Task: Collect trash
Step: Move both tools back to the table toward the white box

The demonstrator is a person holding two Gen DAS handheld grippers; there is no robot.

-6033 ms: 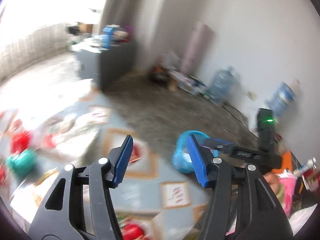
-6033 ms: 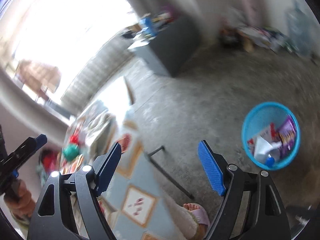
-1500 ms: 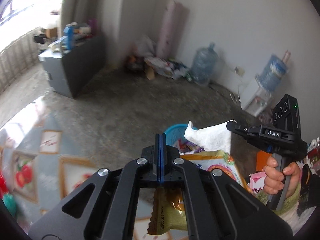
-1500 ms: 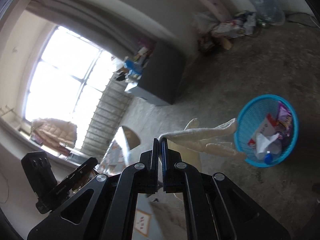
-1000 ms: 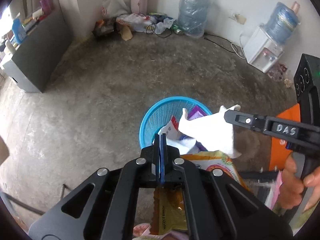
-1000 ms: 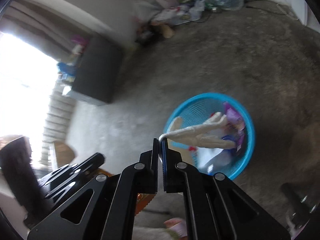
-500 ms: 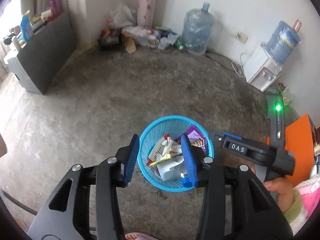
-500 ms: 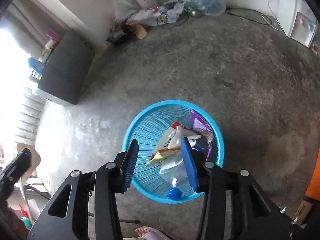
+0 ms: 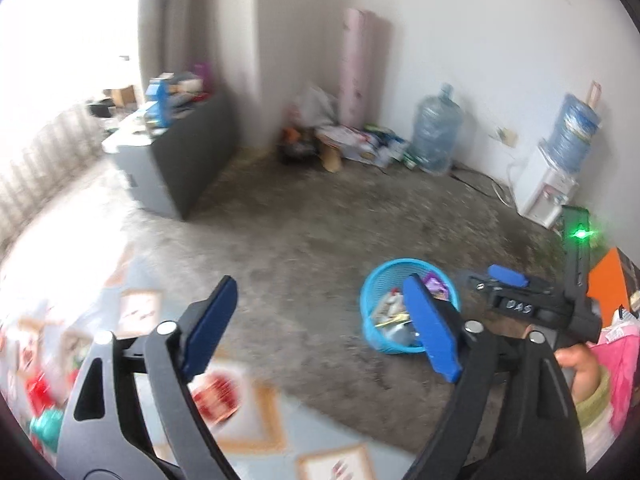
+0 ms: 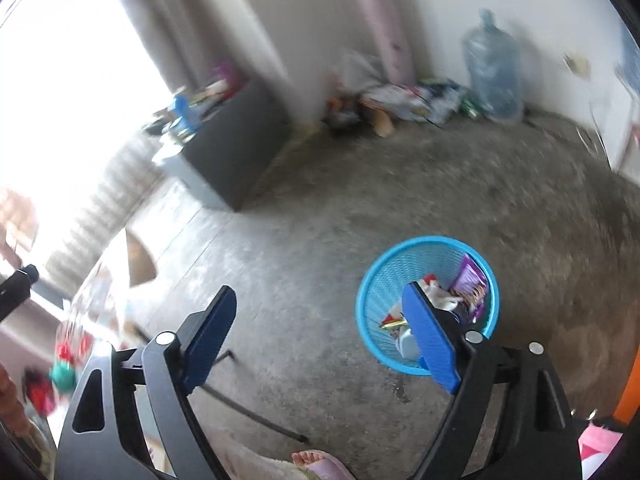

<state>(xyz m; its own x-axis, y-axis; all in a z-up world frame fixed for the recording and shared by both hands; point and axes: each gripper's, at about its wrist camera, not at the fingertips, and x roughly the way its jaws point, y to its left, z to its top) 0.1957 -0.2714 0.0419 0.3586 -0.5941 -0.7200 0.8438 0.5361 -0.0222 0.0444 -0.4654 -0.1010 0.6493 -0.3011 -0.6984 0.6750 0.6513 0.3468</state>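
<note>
A blue mesh basket (image 9: 374, 300) (image 10: 380, 280) stands on the concrete floor and holds trash: a purple wrapper (image 10: 470, 280), a white tissue (image 10: 442, 298) and a yellow wrapper (image 10: 394, 322). My left gripper (image 9: 320, 300) hangs above the floor to the left of the basket. Its jaws are opening with nothing between them, and its right pad overlaps the basket in the picture. My right gripper (image 10: 320, 304) is also opening and empty, up above the basket's near left side. In the left wrist view the right gripper (image 9: 494, 280) juts in from the right, held by a hand (image 9: 580, 368).
A table with a patterned cloth (image 9: 256, 420) and red and green things (image 9: 44, 416) lies at the lower left. Its leg (image 10: 256, 412) and a slippered foot (image 10: 320, 462) are below me. A grey cabinet (image 9: 184, 160), a water jug (image 9: 438, 136) and a dispenser (image 9: 544, 192) line the walls.
Both grippers opened and let go: the snack wrapper and the white tissue dropped into the basket. Both then rose and swung back left, so the basket looks smaller and the table shows again.
</note>
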